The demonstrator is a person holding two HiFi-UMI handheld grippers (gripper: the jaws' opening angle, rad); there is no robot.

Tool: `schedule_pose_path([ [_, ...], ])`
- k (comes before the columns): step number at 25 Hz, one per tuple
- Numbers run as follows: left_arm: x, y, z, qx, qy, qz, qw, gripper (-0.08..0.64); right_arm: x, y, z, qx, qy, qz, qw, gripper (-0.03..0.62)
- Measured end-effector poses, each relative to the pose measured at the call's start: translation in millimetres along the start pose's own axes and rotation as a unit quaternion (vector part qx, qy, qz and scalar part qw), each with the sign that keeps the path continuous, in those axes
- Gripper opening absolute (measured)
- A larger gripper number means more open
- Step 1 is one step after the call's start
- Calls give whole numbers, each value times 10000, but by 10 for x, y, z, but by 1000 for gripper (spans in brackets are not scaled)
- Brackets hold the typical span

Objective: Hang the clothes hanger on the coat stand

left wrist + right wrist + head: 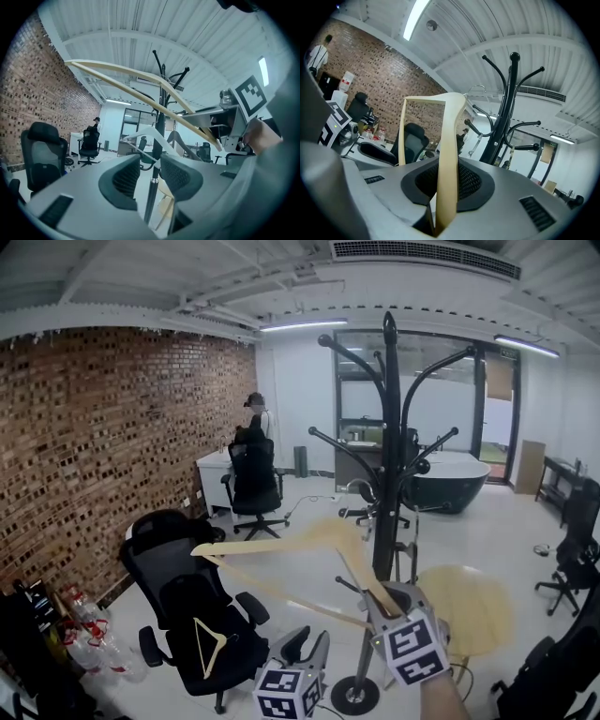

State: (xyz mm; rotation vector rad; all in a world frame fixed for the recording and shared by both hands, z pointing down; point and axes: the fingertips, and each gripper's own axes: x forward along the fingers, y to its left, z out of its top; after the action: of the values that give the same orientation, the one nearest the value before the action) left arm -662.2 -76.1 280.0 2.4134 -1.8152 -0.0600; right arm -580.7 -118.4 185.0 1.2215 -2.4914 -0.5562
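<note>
My right gripper (392,601) clamps one arm-end of the hanger (281,545), held just before the coat stand (386,502) — hook toward a peg (my reading); left gripper (317,645), left of the stand's base, jaws slightly apart, empty.

The lower end of the hanger (449,140) disappears from sight between the clamped right tongs (446,197).

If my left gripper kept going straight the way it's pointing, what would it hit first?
Most likely the coat stand: its black pole shows right between the open, empty jaws of the left gripper. How far off it stands is unclear.
</note>
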Motion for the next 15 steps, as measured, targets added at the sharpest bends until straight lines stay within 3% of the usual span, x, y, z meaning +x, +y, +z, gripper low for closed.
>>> schedule_pose_path([
  [7,166,62,-25,-26,94,26,9999,149,227,-60,0,22,18,52,10000,58],
  [15,376,119,-103,-52,121,-43,9999,149,238,-353,146,-203,-190,-273,9992,58],
])
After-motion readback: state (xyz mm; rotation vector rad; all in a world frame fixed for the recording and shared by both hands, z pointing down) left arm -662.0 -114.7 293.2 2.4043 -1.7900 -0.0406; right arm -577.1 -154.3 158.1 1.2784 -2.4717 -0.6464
